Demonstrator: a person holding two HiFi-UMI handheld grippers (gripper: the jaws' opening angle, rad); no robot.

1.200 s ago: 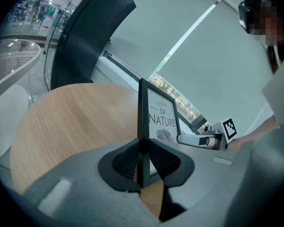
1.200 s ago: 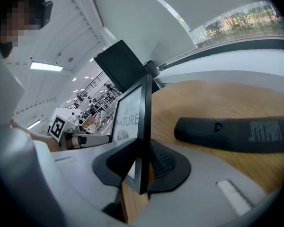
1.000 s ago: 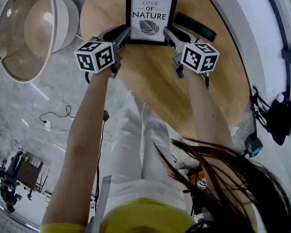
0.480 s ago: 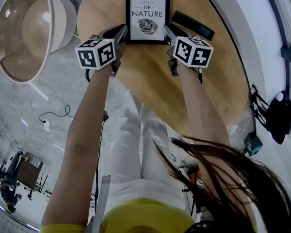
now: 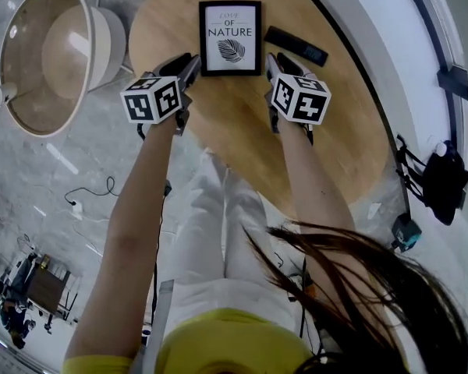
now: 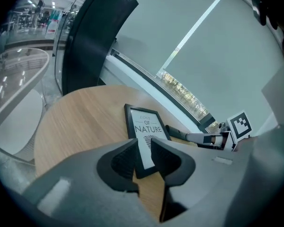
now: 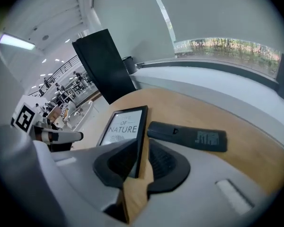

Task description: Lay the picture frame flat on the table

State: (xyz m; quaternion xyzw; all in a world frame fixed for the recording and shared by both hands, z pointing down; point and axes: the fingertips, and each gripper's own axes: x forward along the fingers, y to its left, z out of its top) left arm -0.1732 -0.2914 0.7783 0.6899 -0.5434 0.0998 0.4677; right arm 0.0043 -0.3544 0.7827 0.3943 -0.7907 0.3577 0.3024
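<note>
On the far half of the round wooden bench (image 5: 242, 123), the picture frame (image 5: 230, 37) lies flat, print side up, with its long edges running away from the person. Its far edge sits near the far rim. Bare wood runs from its near edge to the near rim.

A black remote control (image 5: 296, 45) lies angled just beside the frame's right edge, with a thin gap between them.

Left claw (image 6: 143, 150): jaws spread, having just been opening, pinching nothing. The frame's near end shows through the gap, beyond the pads. In the head view this claw sits just off the frame's left edge, close to the bench's left rim.

Right claw (image 7: 143, 157): jaws spread, gripping nothing. The frame's right edge lines up with the gap but lies beyond the tips. This claw sits near the frame's near right corner, with the remote just past it.
</note>
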